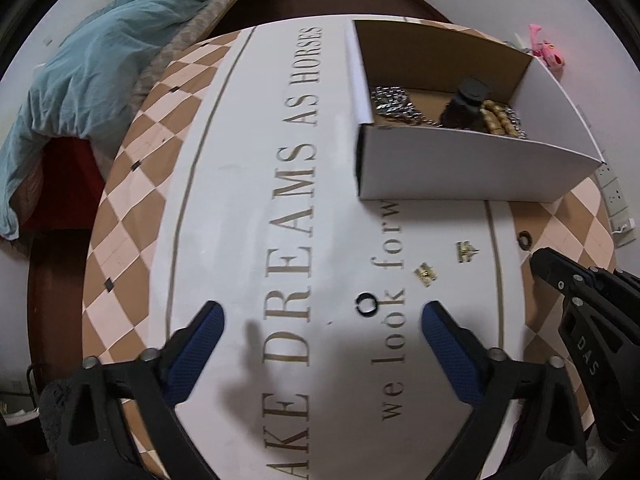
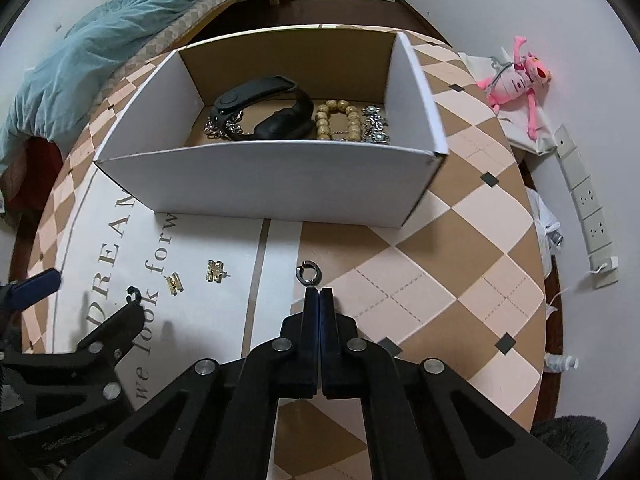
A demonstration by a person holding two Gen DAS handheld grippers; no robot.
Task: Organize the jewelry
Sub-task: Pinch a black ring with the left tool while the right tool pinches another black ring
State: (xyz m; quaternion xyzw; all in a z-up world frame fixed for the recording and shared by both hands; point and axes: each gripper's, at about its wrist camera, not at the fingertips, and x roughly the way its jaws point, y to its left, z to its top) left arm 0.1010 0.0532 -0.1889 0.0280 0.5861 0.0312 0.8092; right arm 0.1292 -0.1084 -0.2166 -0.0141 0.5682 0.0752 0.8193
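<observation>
A white cardboard box [image 2: 280, 184] [image 1: 480, 168] stands on the round table. It holds a black watch [image 2: 264, 108], a wooden bead bracelet [image 2: 336, 120] and silver chains [image 2: 376, 124]. On the table lie two gold earrings [image 2: 216, 270] [image 2: 174, 282] [image 1: 466, 250] [image 1: 426, 274], a black ring [image 1: 366, 305] [image 2: 134, 294] and a silver hoop ring [image 2: 306, 274] [image 1: 524, 238]. My left gripper [image 1: 322, 316] is open, and the black ring lies just ahead of its right finger. My right gripper [image 2: 319, 292] is shut and empty, its tip just short of the silver hoop.
The table carries a checkered mat [image 2: 460, 240] with a white lettered centre [image 1: 256, 200]. A bed with a teal blanket [image 1: 92, 64] stands at the far left. A pink plush toy [image 2: 516, 76] and a power strip [image 2: 588, 212] lie on the floor to the right.
</observation>
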